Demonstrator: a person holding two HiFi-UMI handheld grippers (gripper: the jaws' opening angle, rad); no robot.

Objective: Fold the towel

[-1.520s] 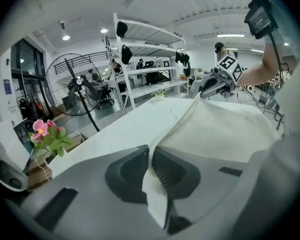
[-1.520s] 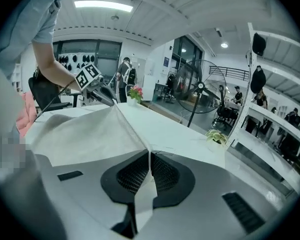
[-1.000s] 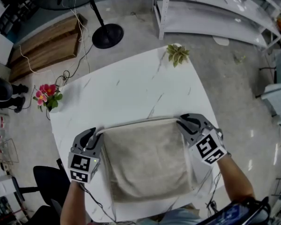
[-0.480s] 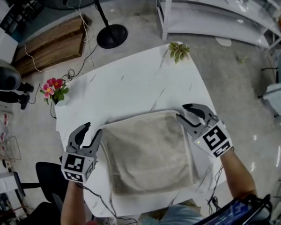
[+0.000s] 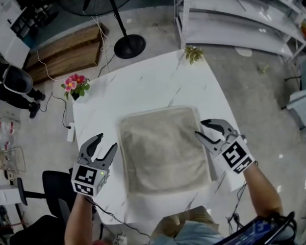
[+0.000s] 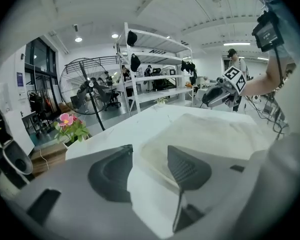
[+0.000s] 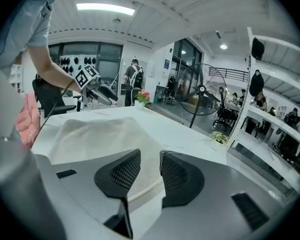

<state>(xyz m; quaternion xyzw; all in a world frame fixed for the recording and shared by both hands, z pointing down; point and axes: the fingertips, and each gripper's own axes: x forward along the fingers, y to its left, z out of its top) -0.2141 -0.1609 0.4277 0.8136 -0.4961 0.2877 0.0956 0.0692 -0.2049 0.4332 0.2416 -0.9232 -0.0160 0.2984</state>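
Observation:
A beige towel [image 5: 163,149] lies folded and flat on the white marble table [image 5: 143,86], and it also shows as the towel [image 6: 215,134] and the towel [image 7: 95,134] in the two gripper views. My left gripper [image 5: 106,142] hovers just off the towel's left edge. Its jaws have just been opening and nothing is between them. My right gripper [image 5: 200,127] hangs by the towel's right edge. Its jaws have also just been opening and hold nothing. In the gripper views the left gripper [image 6: 150,159] and the right gripper [image 7: 150,169] both show a gap over the towel's border.
A pot of pink flowers [image 5: 75,83] stands at the table's left corner and a small green plant [image 5: 194,53] at the far corner. A fan's base [image 5: 129,46] and white shelving [image 5: 234,14] stand beyond. A black chair [image 5: 56,188] sits left of me.
Both grippers have let go of the towel's far corners, opened, and drawn back and up beside its side edges. The towel now lies flat.

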